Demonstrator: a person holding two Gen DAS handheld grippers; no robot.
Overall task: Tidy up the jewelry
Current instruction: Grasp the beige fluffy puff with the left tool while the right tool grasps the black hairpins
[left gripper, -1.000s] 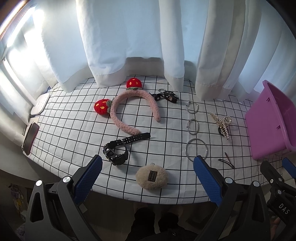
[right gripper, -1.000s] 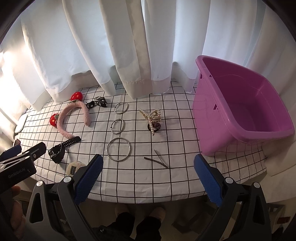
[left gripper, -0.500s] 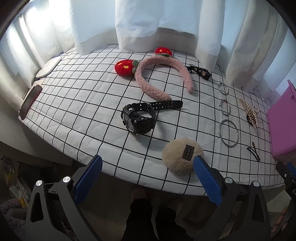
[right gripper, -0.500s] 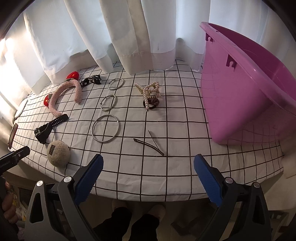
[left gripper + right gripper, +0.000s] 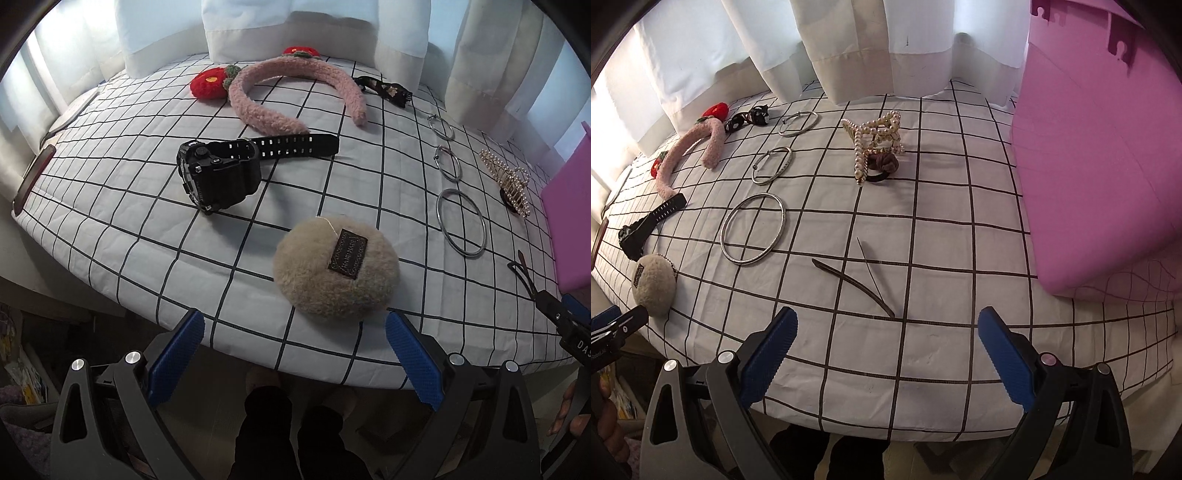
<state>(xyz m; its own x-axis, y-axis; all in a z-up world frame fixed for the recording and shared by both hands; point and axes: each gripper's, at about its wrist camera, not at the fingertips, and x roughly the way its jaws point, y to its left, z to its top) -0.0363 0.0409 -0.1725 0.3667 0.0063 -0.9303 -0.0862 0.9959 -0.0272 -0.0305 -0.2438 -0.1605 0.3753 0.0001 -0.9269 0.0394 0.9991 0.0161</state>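
At the worktop (image 5: 923, 350) edge, both grippers gape empty: left gripper (image 5: 293, 354) faces the puff (image 5: 336, 267), right gripper (image 5: 886, 347) the hairpin (image 5: 853, 282).

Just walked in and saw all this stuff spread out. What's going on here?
A person holds tongs in each hand over a table with a checked cloth, sorting accessories. Both are open and empty. The left tongs face a fuzzy beige puff, with a black watch beyond. The right tongs face a dark hair clip, near a purple bin. Nothing is picked up yet.
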